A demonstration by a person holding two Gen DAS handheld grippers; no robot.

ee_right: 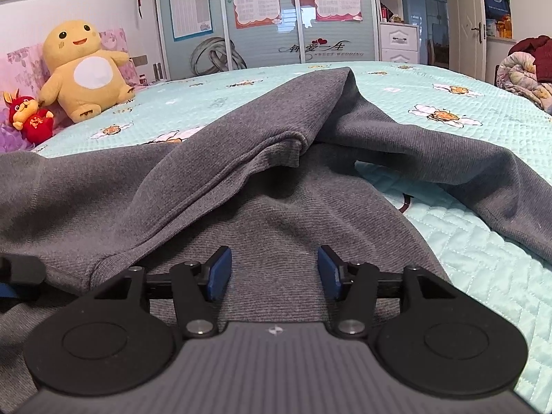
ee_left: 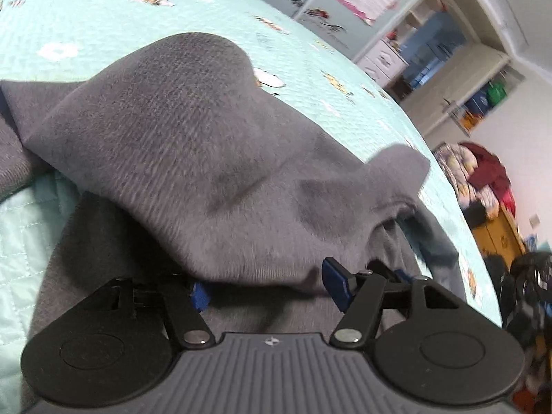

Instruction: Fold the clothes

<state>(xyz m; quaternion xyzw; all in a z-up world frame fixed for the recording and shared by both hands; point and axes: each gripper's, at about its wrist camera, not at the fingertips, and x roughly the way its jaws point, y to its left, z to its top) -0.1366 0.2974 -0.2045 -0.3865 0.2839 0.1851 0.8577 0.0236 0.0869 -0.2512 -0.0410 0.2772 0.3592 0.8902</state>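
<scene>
A grey knit garment (ee_left: 172,138) lies rumpled on the mint quilted bed cover (ee_left: 103,17). In the left wrist view a thick fold of it hangs over my left gripper (ee_left: 267,288). The fold's lower edge runs between the jaws, which stand apart, and it hides most of the left blue pad (ee_left: 200,295). In the right wrist view the garment (ee_right: 276,207) spreads wide, one part folded over from the left and a sleeve-like part trailing right. My right gripper (ee_right: 274,272) is open just above the flat cloth, with nothing pinched between its pads.
A yellow plush toy (ee_right: 82,69) and a small red one (ee_right: 29,117) sit at the bed's far left. A wardrobe with posters (ee_right: 262,17) stands behind. A heap of bedding (ee_right: 524,69) lies past the right edge. Bare bed cover (ee_right: 465,241) shows on the right.
</scene>
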